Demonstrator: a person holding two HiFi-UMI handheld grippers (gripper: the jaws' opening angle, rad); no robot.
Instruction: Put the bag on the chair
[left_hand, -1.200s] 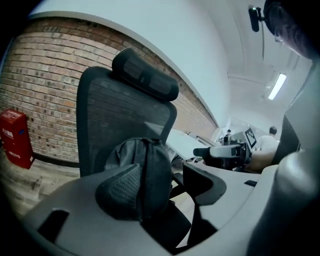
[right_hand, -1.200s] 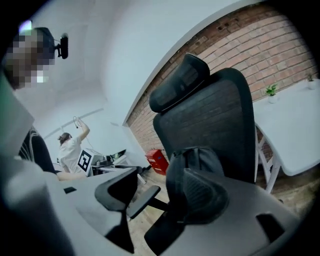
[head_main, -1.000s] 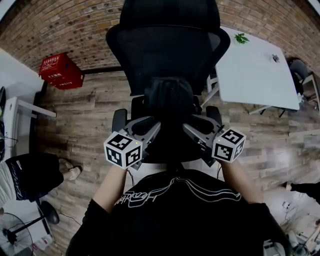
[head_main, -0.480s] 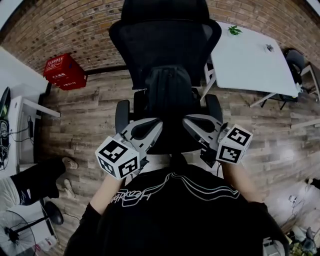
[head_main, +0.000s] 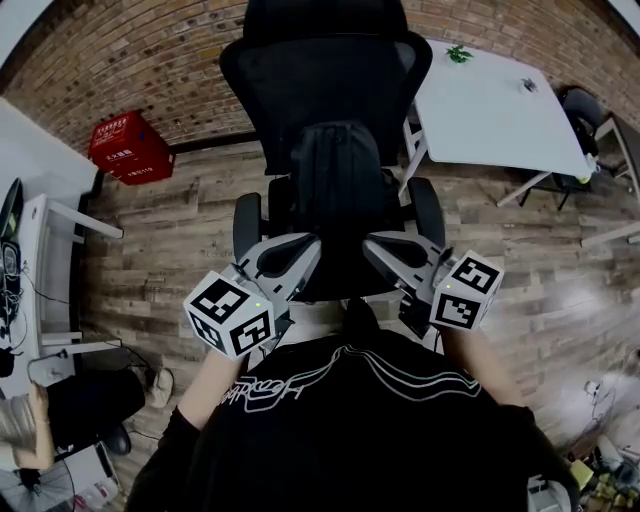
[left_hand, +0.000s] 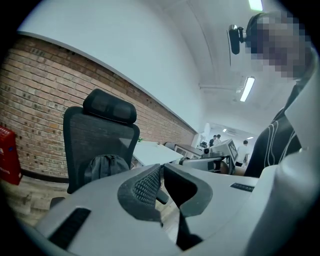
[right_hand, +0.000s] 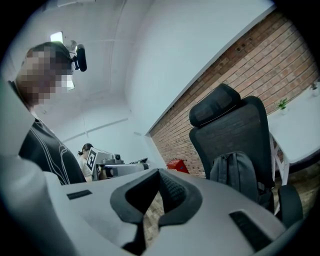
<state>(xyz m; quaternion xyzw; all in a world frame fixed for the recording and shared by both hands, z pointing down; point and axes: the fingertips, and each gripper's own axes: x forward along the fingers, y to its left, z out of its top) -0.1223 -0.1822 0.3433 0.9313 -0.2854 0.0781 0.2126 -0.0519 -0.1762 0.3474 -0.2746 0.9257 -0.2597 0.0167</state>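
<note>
Wood-plank flooring (head_main: 180, 230) is covering the room, and a brick wall (head_main: 130, 60) is running along its far side. Directly ahead of the operator, the black office chair (head_main: 320, 80) is standing with its mesh backrest toward the wall and its seat facing the operator. A white bench (head_main: 490, 110) is standing just beside the chair, on the operator's right.

The bag (head_main: 340, 190), dark and soft-sided, is sitting on the chair seat. It is standing upright, leaning against the backrest and lying between the two armrests. Both gripper views are showing it in the same position, below the headrest.

A red crate (head_main: 130, 148) is resting on the floor at the foot of the brick wall, well apart from the chair on the operator's left.

The left tool (head_main: 300, 255) is hovering near the front edge of the seat. Its jaws are clenched together, tip to tip, and are grasping nothing. The right tool (head_main: 385, 250) is hovering level with it on the other side, also clenched and gripping nothing. Neither tool is touching the bag in the gripper views.

A small green plant (head_main: 459, 53) is sitting at the far end of the white bench.
</note>
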